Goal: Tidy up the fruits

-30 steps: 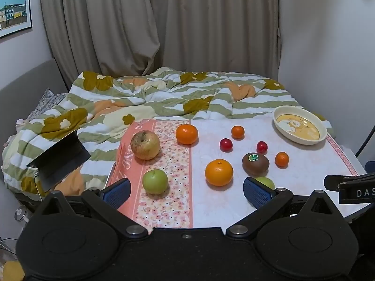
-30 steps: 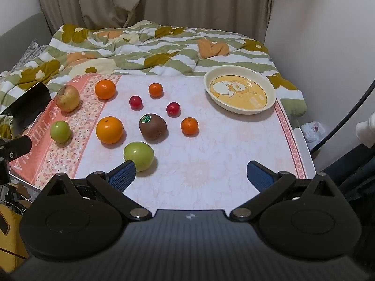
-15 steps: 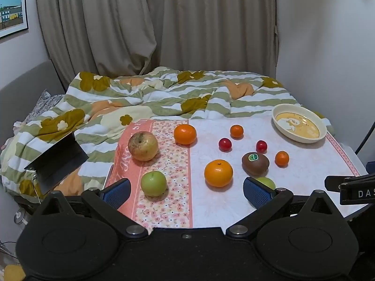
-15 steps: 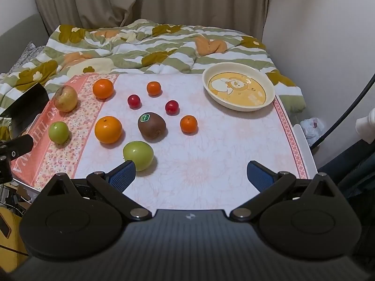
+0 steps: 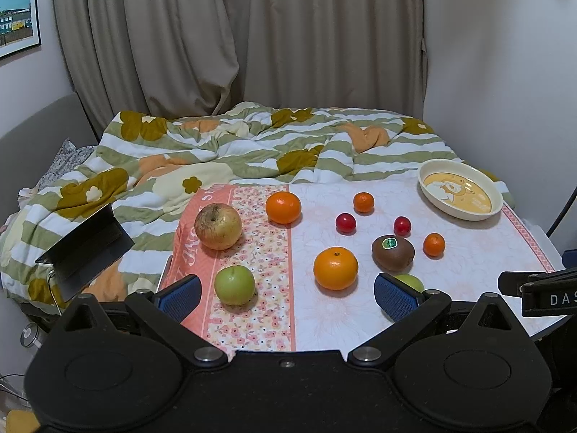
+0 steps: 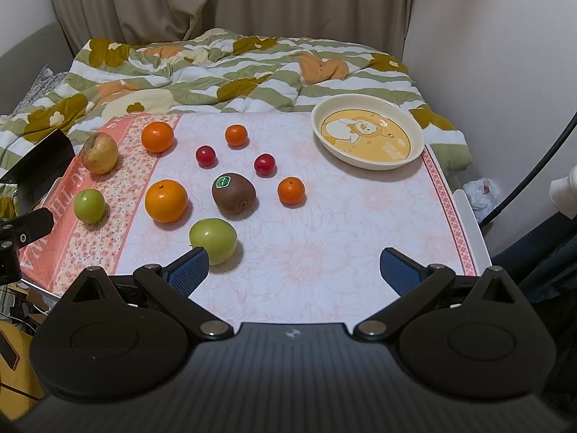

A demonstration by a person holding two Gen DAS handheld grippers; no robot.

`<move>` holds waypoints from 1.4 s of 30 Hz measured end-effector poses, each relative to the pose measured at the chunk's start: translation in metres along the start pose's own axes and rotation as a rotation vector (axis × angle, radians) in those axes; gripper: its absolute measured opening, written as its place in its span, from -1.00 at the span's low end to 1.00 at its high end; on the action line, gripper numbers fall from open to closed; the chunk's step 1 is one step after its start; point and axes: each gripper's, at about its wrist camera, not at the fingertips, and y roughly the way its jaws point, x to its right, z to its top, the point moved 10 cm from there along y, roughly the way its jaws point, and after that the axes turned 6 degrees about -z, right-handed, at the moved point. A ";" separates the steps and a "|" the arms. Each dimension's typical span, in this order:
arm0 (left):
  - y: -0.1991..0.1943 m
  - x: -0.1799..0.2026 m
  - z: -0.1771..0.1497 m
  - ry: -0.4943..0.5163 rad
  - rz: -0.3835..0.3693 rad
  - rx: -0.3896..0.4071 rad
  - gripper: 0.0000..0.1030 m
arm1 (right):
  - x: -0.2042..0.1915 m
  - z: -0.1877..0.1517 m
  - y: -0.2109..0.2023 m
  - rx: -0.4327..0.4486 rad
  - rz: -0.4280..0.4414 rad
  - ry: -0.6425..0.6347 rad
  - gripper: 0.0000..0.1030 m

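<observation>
Bedroom, dim light: beige curtains [image 5: 234,36] at the back, a framed picture [image 5: 18,18] on the wall, a bed with a green-striped flowered quilt [image 6: 216,72] directly behind the table [image 6: 342,223]. The table carries a pale floral cloth with a salmon printed band along one side.

Landmark: the kiwi [image 6: 233,195], sticker up, roughly mid-table.

- Cream dish [image 6: 368,137] with a cartoon print, well beyond the kiwi toward the far corner by the wall. Nothing in it.
- Two red cherry-sized fruits [image 6: 206,155], [image 6: 264,163] just behind the kiwi; small mandarins [image 6: 291,190] beside it and [image 6: 236,135] further back.
- Large orange [image 6: 166,201] beside the kiwi, a second orange [image 6: 157,136] beyond that.
- Green apple [image 6: 212,240] just in front of the kiwi, nearest the right tool.
- On the salmon band, far from the kiwi: a yellow-brown apple [image 5: 217,226] and a smaller green apple [image 5: 234,285].

Left tool [image 5: 288,294] released, holding nothing, hanging over the near edge. Right tool [image 6: 294,270] likewise spread wide and empty (one pad sits just in front of the green apple, apparently not touching).

Progress, as I judge it: nothing sorted yet. All ten fruits lie loose on the cloth, the dish is bare, so the whole task remains.
</observation>
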 end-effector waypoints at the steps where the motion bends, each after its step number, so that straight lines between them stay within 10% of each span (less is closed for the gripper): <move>1: 0.000 0.000 0.000 0.000 0.000 0.000 1.00 | 0.000 0.000 0.001 0.000 0.000 0.000 1.00; 42: 0.009 -0.004 0.006 0.000 0.004 -0.005 1.00 | 0.001 0.000 -0.001 -0.010 0.000 0.008 1.00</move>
